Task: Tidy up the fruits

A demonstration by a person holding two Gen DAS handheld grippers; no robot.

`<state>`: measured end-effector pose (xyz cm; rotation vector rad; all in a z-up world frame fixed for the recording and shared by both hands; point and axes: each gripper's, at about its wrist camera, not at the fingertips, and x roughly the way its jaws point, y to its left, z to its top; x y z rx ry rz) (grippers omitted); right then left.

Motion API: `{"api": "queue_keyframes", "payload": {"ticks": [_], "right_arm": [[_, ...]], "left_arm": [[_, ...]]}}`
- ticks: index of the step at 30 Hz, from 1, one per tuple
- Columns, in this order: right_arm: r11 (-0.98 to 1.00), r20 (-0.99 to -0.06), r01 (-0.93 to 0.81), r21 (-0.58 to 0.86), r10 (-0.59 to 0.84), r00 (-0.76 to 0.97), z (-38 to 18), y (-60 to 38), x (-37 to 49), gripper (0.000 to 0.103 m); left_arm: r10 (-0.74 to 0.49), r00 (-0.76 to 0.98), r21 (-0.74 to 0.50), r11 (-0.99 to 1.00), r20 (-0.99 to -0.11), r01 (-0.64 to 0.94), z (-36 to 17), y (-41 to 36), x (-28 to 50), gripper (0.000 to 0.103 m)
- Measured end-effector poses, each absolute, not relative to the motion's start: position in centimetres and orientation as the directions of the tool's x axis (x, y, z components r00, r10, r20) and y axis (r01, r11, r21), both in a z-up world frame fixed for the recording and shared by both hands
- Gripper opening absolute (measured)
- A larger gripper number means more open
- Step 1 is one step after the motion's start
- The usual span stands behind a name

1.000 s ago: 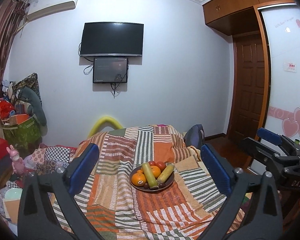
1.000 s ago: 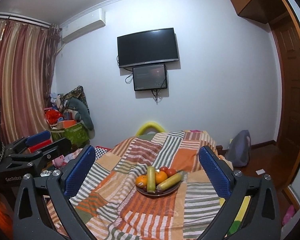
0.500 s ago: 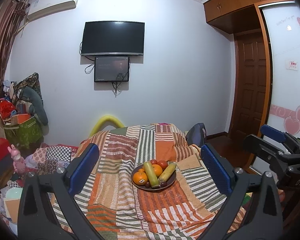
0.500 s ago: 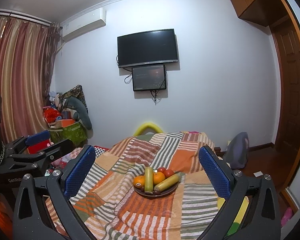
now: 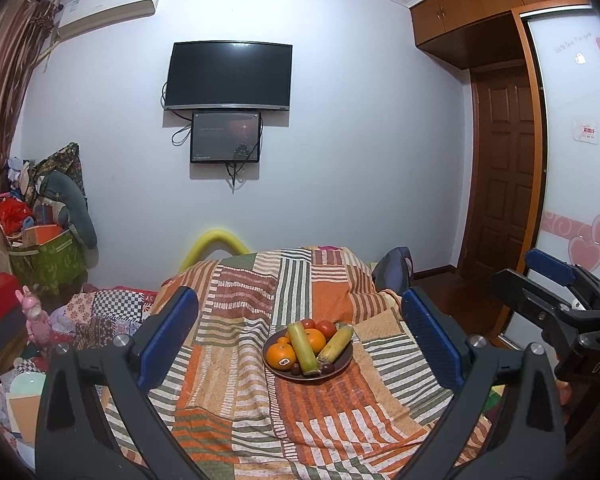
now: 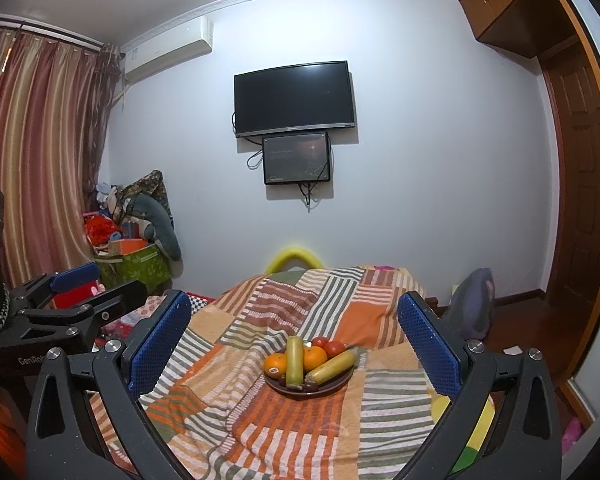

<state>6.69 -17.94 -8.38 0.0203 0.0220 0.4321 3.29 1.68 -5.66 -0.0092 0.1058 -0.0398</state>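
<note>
Dark plate (image 5: 342, 369) of fruit sits on a striped patchwork blanket (image 5: 236, 392), lower centre of the left wrist frame, lower centre in the right wrist frame too (image 6: 332, 387). On it: two oranges (image 5: 281, 354), a green cucumber-like piece (image 5: 301, 346), a yellow corn-like piece (image 5: 335, 344), red tomatoes (image 5: 325, 328) at the back, small dark fruits (image 5: 327, 368) at the front rim. Left gripper (image 5: 300, 336) jaws spread wide, nothing between them, well short of the plate. Right gripper (image 6: 292, 344) likewise released and empty; also seen at right edge (image 5: 556, 292). TV (image 5: 229, 76) on the wall, upper centre.
</note>
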Motion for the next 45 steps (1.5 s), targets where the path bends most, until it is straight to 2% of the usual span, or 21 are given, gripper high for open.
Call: {"api": "queue_keyframes", "payload": {"ticks": [45], "right_arm": [[0.916,-0.026,-0.4,0.026,0.401,0.916,-8.41,-18.37,6.86,0.103]], "left_arm": [[-0.052,0.993,-0.013,0.999,-0.104,0.051,-5.5,1.21,2.94,0.103]]}}
